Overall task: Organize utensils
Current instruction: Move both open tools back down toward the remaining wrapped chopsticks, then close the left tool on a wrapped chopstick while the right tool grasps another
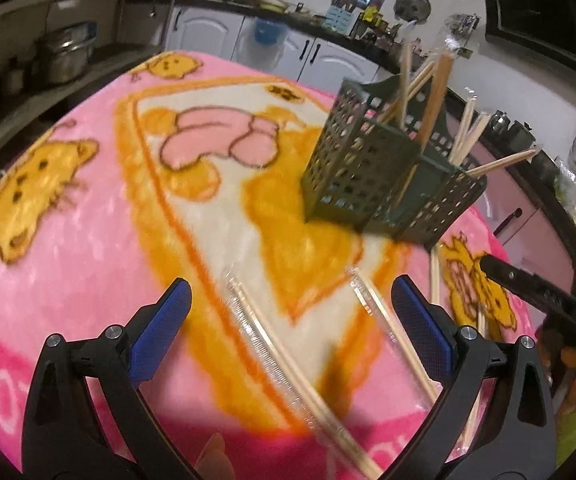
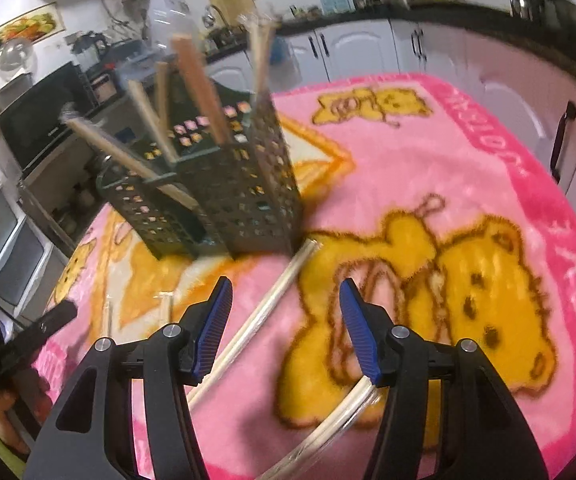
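Two hand-held grippers hover over a worktop draped in a pink fleece blanket (image 1: 68, 264) printed with yellow cartoon animals. On the left, the left gripper (image 1: 292, 316) has its blue-padded jaws spread wide and empty above the cloth. Between those jaws lie two pairs of pale wooden chopsticks, each sealed in a clear plastic sleeve: one wrapped pair (image 1: 288, 364) runs diagonally under the gap, a second wrapped pair (image 1: 392, 328) lies just inside the right finger. Beyond them, right of centre, a dark green perforated utensil holder (image 1: 368, 172) with several compartments stands on the blanket; bare and wrapped sticks and one thicker brown handle (image 1: 436, 100) lean out of its top at mixed angles. From the right wrist view the same holder (image 2: 224, 200) sits up left, blurred. The right gripper (image 2: 286, 320) is also parted and grips nothing; a wrapped chopstick pair (image 2: 264, 312) lies on the blanket, passing beneath its left finger with its far end just beside the holder's base, and another sleeved pair (image 2: 340, 412) lies under the right finger.
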`<state>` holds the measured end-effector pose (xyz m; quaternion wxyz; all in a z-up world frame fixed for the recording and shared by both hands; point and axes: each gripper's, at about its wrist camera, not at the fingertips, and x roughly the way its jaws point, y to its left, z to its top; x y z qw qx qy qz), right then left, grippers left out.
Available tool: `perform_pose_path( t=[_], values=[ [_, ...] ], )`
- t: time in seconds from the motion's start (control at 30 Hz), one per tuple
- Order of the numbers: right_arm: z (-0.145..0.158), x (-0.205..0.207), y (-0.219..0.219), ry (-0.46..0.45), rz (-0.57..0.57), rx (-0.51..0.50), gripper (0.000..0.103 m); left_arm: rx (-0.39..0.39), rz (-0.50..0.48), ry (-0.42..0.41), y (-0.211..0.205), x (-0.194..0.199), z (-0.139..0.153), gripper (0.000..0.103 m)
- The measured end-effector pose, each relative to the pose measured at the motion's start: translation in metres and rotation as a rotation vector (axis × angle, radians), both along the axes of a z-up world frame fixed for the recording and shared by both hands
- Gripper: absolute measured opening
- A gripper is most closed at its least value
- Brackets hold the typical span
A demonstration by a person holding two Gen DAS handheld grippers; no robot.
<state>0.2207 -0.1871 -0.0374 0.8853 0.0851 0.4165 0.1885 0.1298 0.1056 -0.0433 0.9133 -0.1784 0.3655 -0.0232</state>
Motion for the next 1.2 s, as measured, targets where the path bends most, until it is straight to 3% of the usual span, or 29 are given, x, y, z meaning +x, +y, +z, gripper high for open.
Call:
perform_pose_path(
  t=[0.13, 0.2, 0.37, 0.47, 0.73, 1.03, 1.2],
  values=[
    [-0.008, 0.02, 0.005, 0.048, 0.0, -0.026, 0.053, -0.041, 0.011, 0.034, 0.008, 0.002, -0.013, 0.091],
    [-0.012, 0.028, 0.01, 0.064, 0.004, -0.036, 0.05, -0.052, 0.013, 0.044, 0.01, 0.003, -0.017, 0.083],
    [-0.023, 0.045, 0.023, 0.095, -0.018, -0.071, 0.043, -0.05, 0.034, 0.059, 0.017, 0.006, -0.023, 0.081],
    [-0.026, 0.052, 0.027, 0.086, -0.034, -0.102, 0.04, -0.029, 0.05, 0.086, 0.02, 0.009, -0.028, 0.062],
    [-0.036, 0.059, 0.03, 0.117, -0.057, -0.13, 0.037, -0.005, 0.052, 0.098, 0.02, 0.016, -0.03, 0.052],
    [-0.04, 0.053, 0.04, 0.074, -0.034, -0.21, 0.035, 0.034, 0.06, 0.111, 0.02, 0.03, -0.032, 0.027],
    [-0.04, 0.044, 0.04, 0.057, -0.029, -0.25, 0.025, 0.035, 0.069, 0.112, 0.025, 0.03, -0.034, 0.016]
  ],
)
